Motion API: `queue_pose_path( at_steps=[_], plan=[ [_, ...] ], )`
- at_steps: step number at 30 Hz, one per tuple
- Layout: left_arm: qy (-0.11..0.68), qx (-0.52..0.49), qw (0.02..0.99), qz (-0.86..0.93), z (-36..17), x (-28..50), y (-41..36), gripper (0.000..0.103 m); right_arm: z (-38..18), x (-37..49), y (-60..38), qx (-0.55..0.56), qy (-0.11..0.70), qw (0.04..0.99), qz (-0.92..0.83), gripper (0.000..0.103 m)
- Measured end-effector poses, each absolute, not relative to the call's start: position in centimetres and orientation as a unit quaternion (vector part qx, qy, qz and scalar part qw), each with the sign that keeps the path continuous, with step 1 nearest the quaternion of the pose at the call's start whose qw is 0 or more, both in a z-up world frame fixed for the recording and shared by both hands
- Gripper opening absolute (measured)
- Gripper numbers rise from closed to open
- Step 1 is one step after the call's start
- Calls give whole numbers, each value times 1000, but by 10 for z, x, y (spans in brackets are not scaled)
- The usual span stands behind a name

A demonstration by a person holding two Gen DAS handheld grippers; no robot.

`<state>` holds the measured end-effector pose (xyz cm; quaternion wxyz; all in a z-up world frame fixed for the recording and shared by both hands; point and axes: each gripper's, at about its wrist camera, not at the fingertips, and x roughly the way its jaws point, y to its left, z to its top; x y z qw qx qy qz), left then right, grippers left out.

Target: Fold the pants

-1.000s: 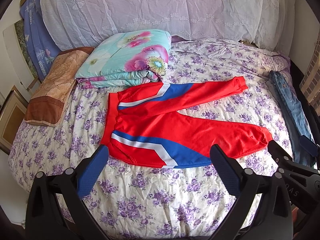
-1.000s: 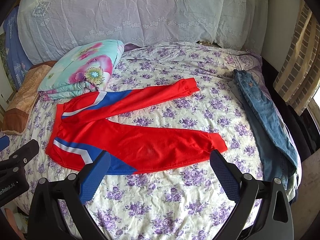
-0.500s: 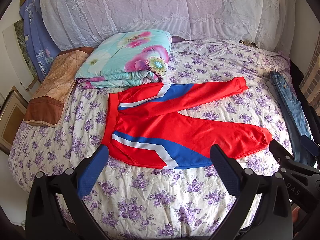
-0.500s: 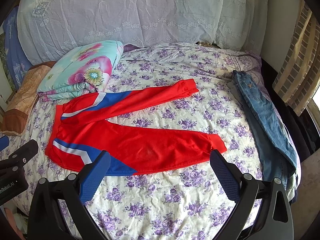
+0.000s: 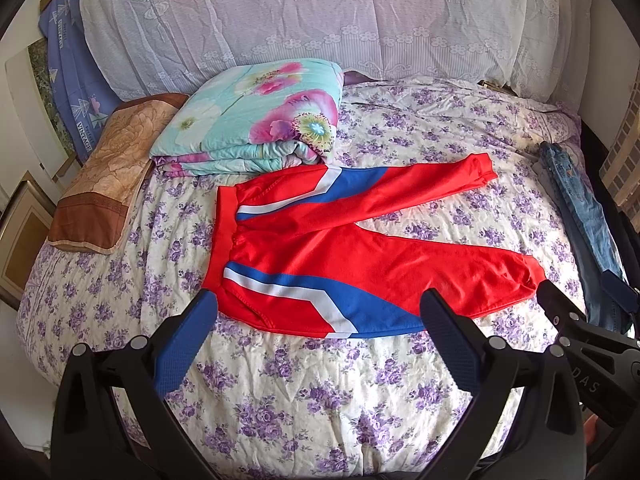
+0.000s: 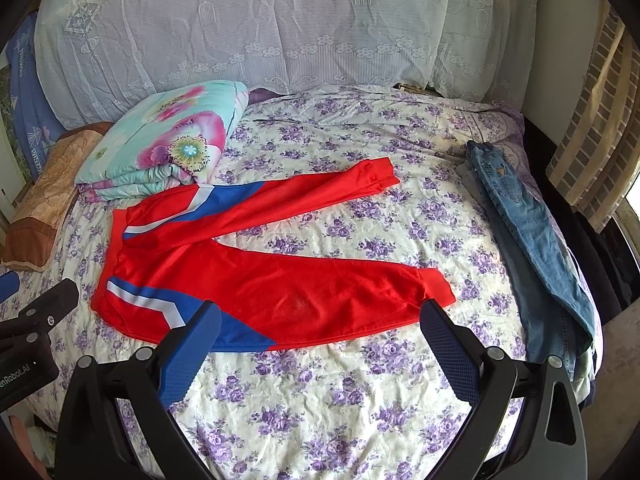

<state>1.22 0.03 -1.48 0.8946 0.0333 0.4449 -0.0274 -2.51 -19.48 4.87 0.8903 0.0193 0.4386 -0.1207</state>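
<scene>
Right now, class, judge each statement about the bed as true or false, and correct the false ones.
1. The red pants lie spread flat on the bed. True.
2. The left gripper is shut on a pant leg. False: it is open and holds nothing.
3. Jeans lie at the bed's right edge. True.
4. The pants are already folded in half. False: both legs lie apart, unfolded.
5. The right gripper is open. True.
6. The folded quilt lies on top of the jeans. False: it sits near the waistband, far from them.
</scene>
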Motion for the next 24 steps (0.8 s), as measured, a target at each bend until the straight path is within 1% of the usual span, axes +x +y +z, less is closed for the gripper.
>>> queue_pose_path(
  at_steps=[11,17,20,22,24],
  plan=[
    [446,34,894,-27,-14,13,-1,99,49,-26,-193,19,438,891,-121,100],
    [451,32,891,-28,-25,15,-1,99,49,-26,-193,20,439,890,-121,100],
    [472,15,881,-36,-36,18,5,99,46,-25,-192,21,436,893,-109,100],
    [503,-15,863,-45,-52,23,15,99,39,-26,-192,15,434,895,-98,100],
    [542,-57,837,-41,-79,31,35,99,29,-27,-193,7,439,894,-92,100]
  ],
)
